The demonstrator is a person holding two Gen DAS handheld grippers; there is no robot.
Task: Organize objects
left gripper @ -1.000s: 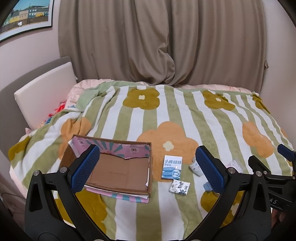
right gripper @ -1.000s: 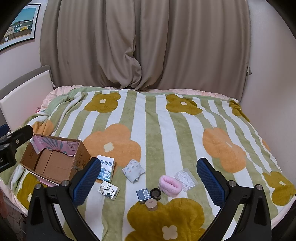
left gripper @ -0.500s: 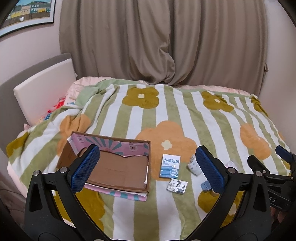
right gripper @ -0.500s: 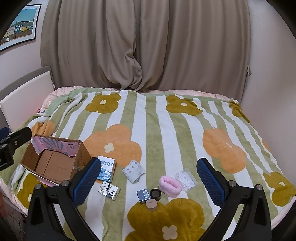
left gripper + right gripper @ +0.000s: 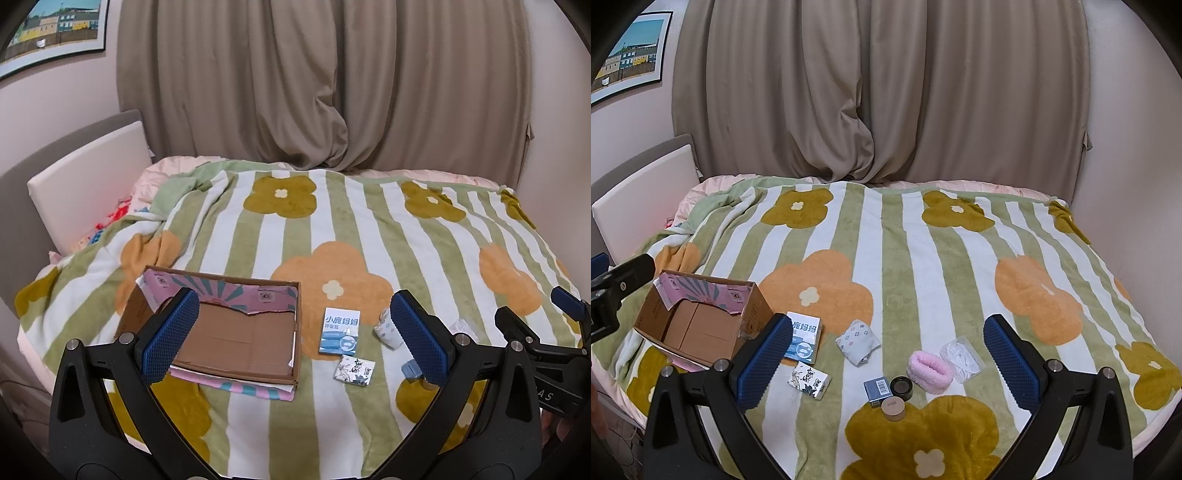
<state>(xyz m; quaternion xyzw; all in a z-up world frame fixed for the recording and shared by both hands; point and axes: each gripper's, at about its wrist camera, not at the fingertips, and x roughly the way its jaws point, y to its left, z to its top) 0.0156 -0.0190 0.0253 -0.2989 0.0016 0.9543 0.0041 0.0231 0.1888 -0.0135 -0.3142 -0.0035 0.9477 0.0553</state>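
Note:
An open cardboard box (image 5: 236, 343) (image 5: 701, 325) sits on the bed's front left. To its right lie a blue-and-white packet (image 5: 340, 331) (image 5: 805, 341), a small floral packet (image 5: 354, 370) (image 5: 809, 380), a folded patterned cloth (image 5: 857, 341) (image 5: 386, 328), a blue card box (image 5: 877, 389), a black jar (image 5: 901, 386), a tan lid (image 5: 893, 408), a pink fluffy piece (image 5: 930, 373) and a clear bag (image 5: 961, 358). My left gripper (image 5: 295, 341) hangs open above the box's right edge. My right gripper (image 5: 886, 365) stands open above the small items. Both hold nothing.
A green-and-white striped blanket with flowers (image 5: 905, 258) covers the bed. Beige curtains (image 5: 879, 92) hang behind it, a padded headboard (image 5: 88, 184) stands at the left, and a wall (image 5: 1126, 184) closes the right side. The far half of the blanket holds no objects.
The left gripper has drawn back and up slightly, so the box and packets sit a bit smaller and lower in its view. The right gripper has barely moved.

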